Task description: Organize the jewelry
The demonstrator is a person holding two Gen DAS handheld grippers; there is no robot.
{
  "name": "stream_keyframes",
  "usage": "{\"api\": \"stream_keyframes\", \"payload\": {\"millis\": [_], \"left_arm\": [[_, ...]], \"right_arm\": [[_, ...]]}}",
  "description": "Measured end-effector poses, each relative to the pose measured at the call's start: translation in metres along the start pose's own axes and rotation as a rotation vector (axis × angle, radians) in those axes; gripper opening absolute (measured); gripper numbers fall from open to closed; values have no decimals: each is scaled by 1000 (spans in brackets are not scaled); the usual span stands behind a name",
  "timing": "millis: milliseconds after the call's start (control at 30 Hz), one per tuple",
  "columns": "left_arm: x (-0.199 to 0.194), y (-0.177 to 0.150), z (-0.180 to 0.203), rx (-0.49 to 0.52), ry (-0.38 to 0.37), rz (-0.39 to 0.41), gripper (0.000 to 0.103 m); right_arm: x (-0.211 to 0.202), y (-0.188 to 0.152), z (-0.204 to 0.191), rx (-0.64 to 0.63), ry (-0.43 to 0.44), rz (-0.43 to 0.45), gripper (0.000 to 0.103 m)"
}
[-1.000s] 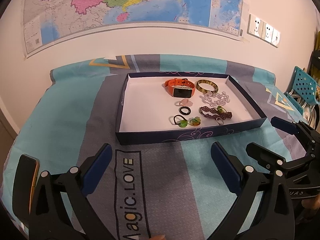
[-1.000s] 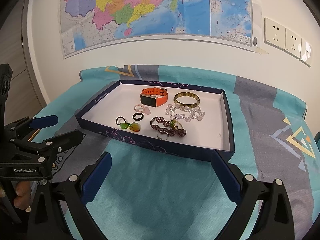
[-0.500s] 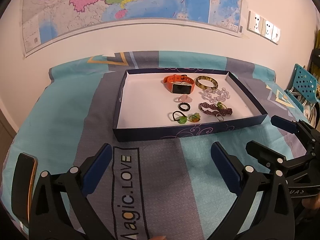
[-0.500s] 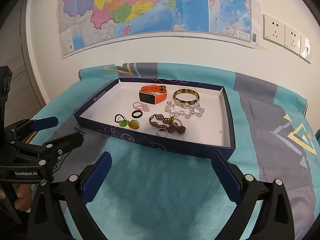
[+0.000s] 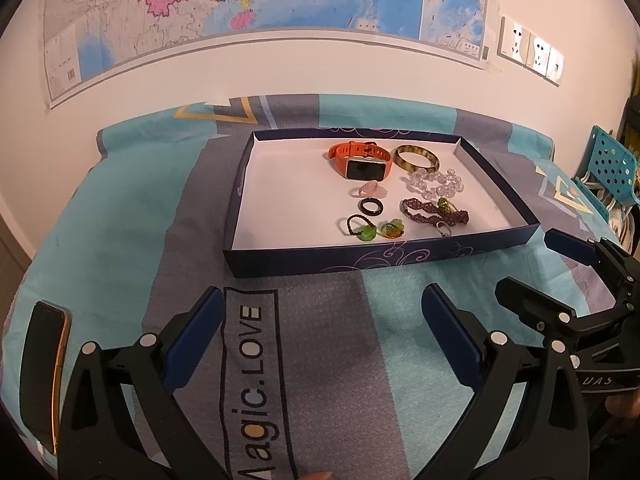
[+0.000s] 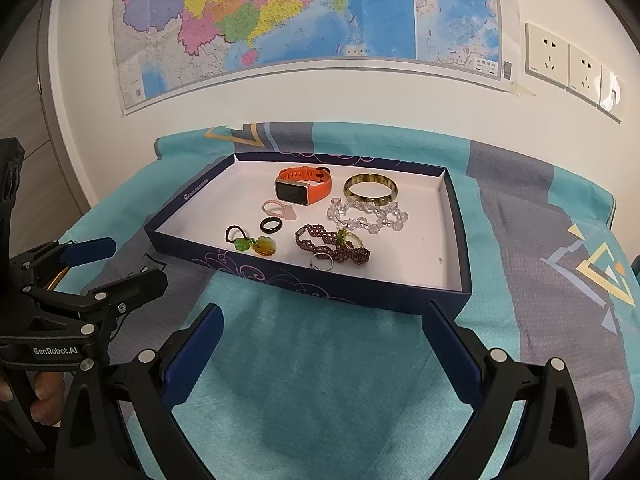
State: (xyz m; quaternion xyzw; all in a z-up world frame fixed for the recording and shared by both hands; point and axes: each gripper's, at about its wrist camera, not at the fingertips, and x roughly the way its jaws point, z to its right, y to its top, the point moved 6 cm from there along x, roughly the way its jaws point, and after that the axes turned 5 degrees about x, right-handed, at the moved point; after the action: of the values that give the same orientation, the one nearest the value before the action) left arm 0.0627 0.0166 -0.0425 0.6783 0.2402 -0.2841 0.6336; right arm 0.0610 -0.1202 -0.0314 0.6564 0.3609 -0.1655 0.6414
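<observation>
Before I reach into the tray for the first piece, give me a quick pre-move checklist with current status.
1. Left hand-held gripper open and empty: ok.
2. Right hand-held gripper open and empty: ok.
3. Both short of the tray, nothing between them and it: ok.
4. Orange watch and black ring lying apart, easy to single out: ok.
5. Purple beaded bracelet free of neighbours: not ok; a green piece and a silver ring touch or overlap it.
6. Destination for sorted pieces: cannot tell.
</observation>
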Motion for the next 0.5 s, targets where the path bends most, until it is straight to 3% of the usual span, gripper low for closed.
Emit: {"api": "stream_keyframes", "payload": {"millis": [500], "left_arm": [[1,-1,1,3,2,-2,97]], "right_arm": [[1,0,1,1,0,-3,96]]}}
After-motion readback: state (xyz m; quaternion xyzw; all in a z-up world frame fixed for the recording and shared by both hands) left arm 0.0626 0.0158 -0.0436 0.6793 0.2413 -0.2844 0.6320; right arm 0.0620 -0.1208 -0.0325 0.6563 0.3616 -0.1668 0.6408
